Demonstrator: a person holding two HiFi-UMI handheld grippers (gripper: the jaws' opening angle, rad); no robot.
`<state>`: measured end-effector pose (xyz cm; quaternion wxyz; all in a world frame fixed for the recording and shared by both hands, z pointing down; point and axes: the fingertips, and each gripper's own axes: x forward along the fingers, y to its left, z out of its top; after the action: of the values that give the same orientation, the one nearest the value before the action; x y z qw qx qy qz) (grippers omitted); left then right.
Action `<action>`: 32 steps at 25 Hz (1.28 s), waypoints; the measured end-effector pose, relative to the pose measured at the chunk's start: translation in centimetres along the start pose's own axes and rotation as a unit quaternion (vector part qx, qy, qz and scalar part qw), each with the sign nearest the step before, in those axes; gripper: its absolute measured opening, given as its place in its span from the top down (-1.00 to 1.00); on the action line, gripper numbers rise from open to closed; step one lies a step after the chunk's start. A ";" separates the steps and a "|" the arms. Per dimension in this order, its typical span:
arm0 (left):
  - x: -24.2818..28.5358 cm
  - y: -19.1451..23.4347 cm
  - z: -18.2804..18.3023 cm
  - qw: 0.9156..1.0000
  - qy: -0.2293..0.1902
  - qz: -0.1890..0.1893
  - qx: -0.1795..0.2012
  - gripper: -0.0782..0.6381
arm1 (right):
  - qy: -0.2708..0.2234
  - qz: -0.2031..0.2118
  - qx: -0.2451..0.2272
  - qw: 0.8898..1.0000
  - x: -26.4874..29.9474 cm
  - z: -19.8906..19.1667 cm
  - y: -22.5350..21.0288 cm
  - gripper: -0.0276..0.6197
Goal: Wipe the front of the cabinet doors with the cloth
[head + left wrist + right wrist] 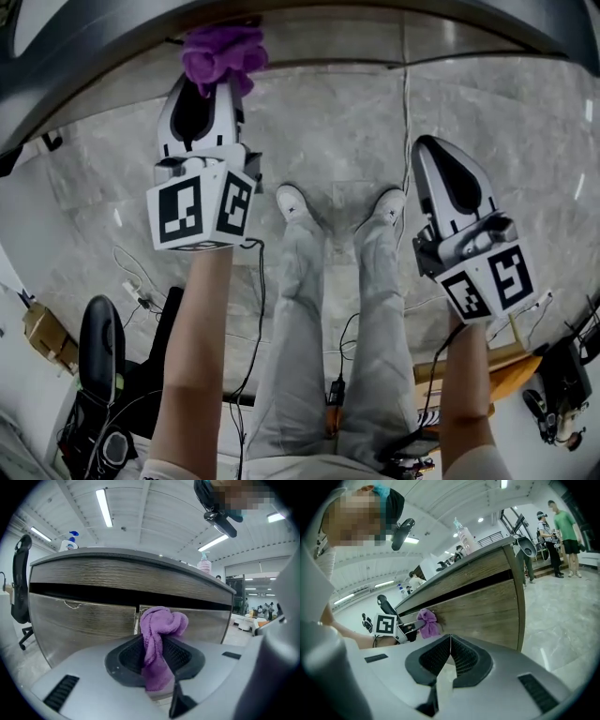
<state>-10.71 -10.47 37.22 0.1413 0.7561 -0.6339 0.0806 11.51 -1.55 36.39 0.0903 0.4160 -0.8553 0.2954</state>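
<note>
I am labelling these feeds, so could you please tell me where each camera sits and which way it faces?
Head view: on the person's head, facing down at the floor; forearms, legs, left gripper, right gripper show.
Left gripper view: on the left gripper, facing the cabinet doors; its fingers pinch the purple cloth.
Right gripper view: on the right gripper, facing along the cabinet doors; fingers closed, empty; left forearm shows.
Shared: all three show the cloth.

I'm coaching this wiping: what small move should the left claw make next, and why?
Probably press the cloth forward onto the cabinet door: the left claw is shut on it, bunched just short of the door, and contact looks unclear.
</note>
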 end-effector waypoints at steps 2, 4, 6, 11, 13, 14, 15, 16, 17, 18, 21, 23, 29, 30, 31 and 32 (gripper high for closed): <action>-0.2 -0.4 -0.3 1.000 -0.001 0.008 -0.008 0.50 | -0.004 -0.004 0.004 1.000 -0.4 0.1 -0.7 0.83; -0.4 -1.4 -0.7 1.000 0.002 0.011 -0.023 0.50 | -0.007 -0.007 0.006 1.000 -0.9 0.2 -1.7 0.83; -0.5 -3.2 -1.4 1.000 0.006 0.003 -0.022 0.50 | -0.010 -0.010 0.008 1.000 -1.5 0.4 -2.8 0.83; 0.3 -10.5 -3.0 0.999 0.017 -0.040 -0.014 0.50 | -0.016 -0.012 0.014 1.000 -3.4 0.6 -5.6 0.83; 1.0 -14.1 -3.7 0.998 0.022 -0.065 -0.015 0.50 | -0.013 -0.011 0.015 1.000 -4.3 0.4 -6.8 0.83; 1.4 -16.0 -4.0 0.996 0.024 -0.079 -0.016 0.50 | -0.011 -0.009 0.017 1.000 -4.7 0.2 -7.4 0.83; 1.8 -17.9 -4.4 0.995 0.026 -0.094 -0.015 0.50 | -0.009 -0.008 0.018 1.000 -5.1 0.0 -7.9 0.83; 2.3 -19.7 -4.7 0.994 0.028 -0.109 -0.012 0.50 | -0.007 -0.006 0.021 1.000 -5.5 -0.2 -8.4 0.83; 2.8 -21.4 -5.0 0.992 0.030 -0.124 -0.008 0.50 | -0.005 -0.005 0.023 1.000 -5.9 -0.5 -8.8 0.83; 3.4 -22.9 -5.3 0.990 0.033 -0.137 -0.005 0.50 | -0.002 -0.003 0.025 1.000 -6.3 -0.8 -9.2 0.83; 5.0 -26.5 -6.6 0.987 0.043 -0.157 0.000 0.50 | 0.007 0.002 0.027 1.000 -7.3 -1.5 -10.5 0.83; 6.0 -28.1 -7.3 0.986 0.048 -0.160 -0.004 0.50 | 0.012 0.003 0.028 1.000 -7.9 -2.0 -11.4 0.82; 8.5 -30.3 -8.7 0.988 0.051 -0.149 -0.009 0.50 | 0.013 -0.003 0.028 1.000 -9.2 -2.8 -13.9 0.83; 8.8 -30.2 -8.8 0.988 0.052 -0.144 -0.008 0.50 | 0.013 -0.004 0.027 1.000 -9.4 -2.9 -14.1 0.83; 9.1 -30.1 -8.8 0.989 0.053 -0.139 -0.008 0.50 | 0.014 -0.005 0.027 1.000 -9.5 -2.9 -14.3 0.83; 9.2 -29.8 -8.9 0.989 0.054 -0.136 -0.009 0.50 | 0.014 -0.007 0.026 1.000 -9.6 -3.0 -14.4 0.83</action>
<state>20.76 -11.66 45.07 0.1913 0.8284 -0.5177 0.0956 28.39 -0.41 41.18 0.0932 0.4198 -0.8430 0.3230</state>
